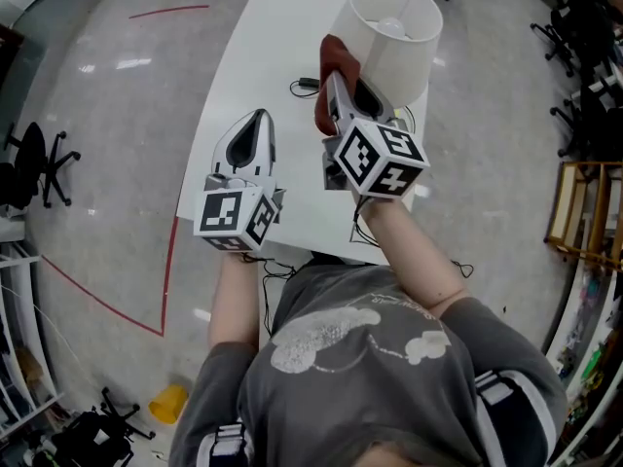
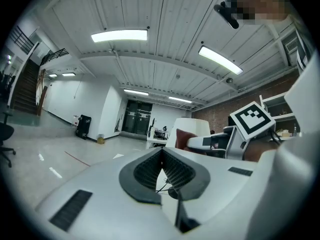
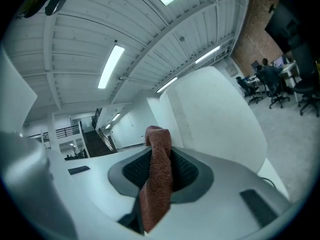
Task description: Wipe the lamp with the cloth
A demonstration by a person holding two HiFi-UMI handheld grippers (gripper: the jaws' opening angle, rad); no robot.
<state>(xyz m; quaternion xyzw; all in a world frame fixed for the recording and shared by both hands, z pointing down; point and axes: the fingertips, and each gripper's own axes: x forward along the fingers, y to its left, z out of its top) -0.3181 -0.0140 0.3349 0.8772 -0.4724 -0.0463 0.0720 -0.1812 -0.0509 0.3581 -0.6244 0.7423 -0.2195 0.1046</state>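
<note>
A lamp with a white drum shade stands at the far right of the white table. My right gripper is shut on a reddish-brown cloth, which it holds up beside the shade's left side, close to it. In the right gripper view the cloth hangs between the jaws, with the shade just behind on the right. My left gripper hovers over the table's middle, shut and holding nothing. The left gripper view shows its jaws closed together and the lamp off to the right.
A black cable lies on the table by the lamp's foot. Office chairs stand on the grey floor at the left and far right. A wooden shelf is at the right. Red tape marks the floor.
</note>
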